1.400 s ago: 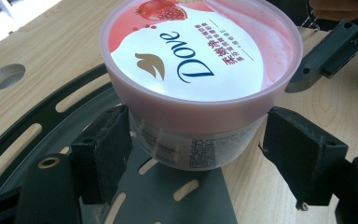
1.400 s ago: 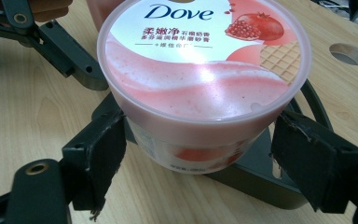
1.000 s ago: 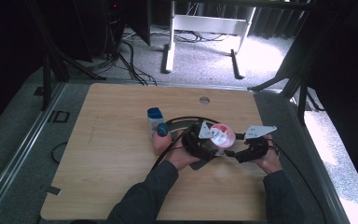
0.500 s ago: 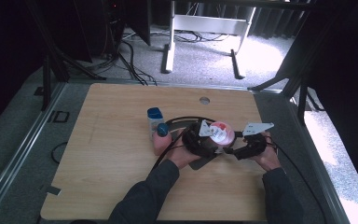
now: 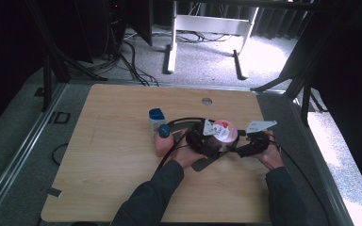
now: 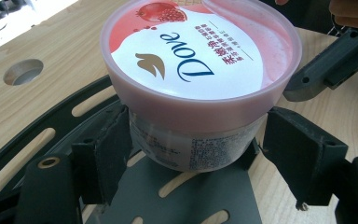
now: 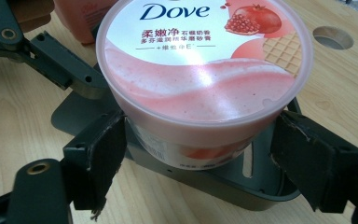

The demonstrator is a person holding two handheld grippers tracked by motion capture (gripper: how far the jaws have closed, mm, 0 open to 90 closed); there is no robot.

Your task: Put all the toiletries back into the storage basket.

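A pink Dove jar with its lid on stands on a dark slotted metal plate right of the table's middle. In the left gripper view the jar sits between my left gripper's pads, which press its wall just under the lid. My right gripper straddles the same jar from the opposite side, open, with a gap at its right pad. In the high view the left gripper and right gripper meet at the jar.
A pink bottle with a blue cap and a white, blue-topped container stand just left of my left hand. A round hole pierces the table behind the jar. Cables loop around the plate.
Both grippers have closed in a little on the jar. The jar has stayed on the plate.
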